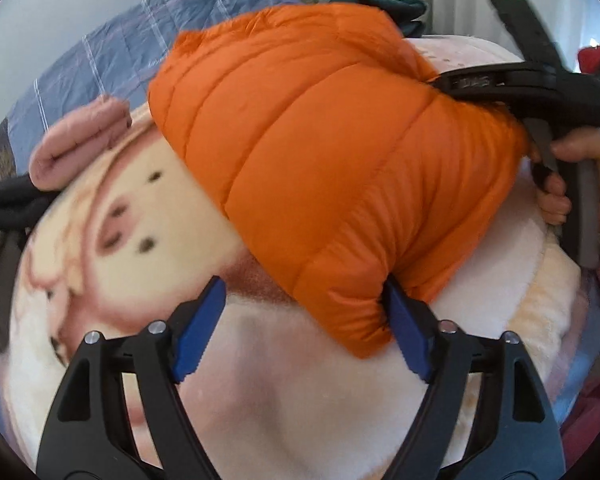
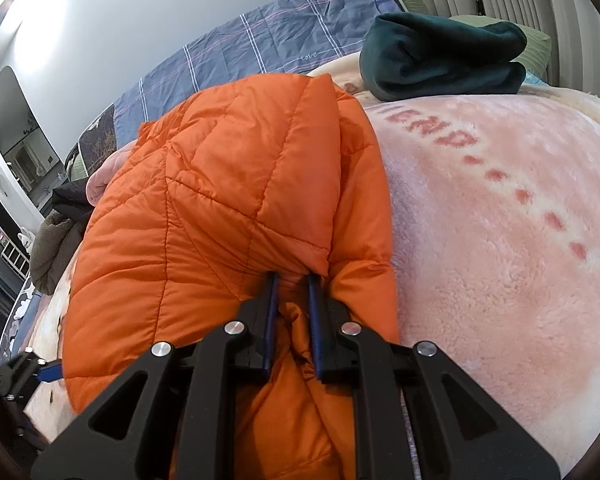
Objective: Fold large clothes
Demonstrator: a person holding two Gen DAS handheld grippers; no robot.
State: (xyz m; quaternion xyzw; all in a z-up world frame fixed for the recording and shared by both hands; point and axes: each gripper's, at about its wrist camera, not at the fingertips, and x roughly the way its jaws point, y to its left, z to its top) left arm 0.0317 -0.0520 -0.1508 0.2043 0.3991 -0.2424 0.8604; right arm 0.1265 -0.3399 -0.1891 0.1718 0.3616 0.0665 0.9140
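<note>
An orange quilted puffer jacket (image 1: 332,152) lies bunched on a pink and cream fleece blanket (image 1: 260,380) on a bed. My left gripper (image 1: 304,324) is open, its blue pads wide apart; the jacket's near corner rests against the right pad (image 1: 408,340). In the right wrist view my right gripper (image 2: 293,280) is shut on a fold of the orange jacket (image 2: 220,200), which covers the left half of that view. The right gripper and the hand holding it also show in the left wrist view (image 1: 548,128), at the jacket's far right side.
A folded dark green garment (image 2: 444,60) sits on the blanket (image 2: 500,240) at the back. A rolled pink garment (image 1: 80,148) and dark clothes (image 1: 4,208) lie at the left. A blue plaid sheet (image 2: 260,52) runs along the wall. Red fabric (image 1: 596,56) lies at the far right.
</note>
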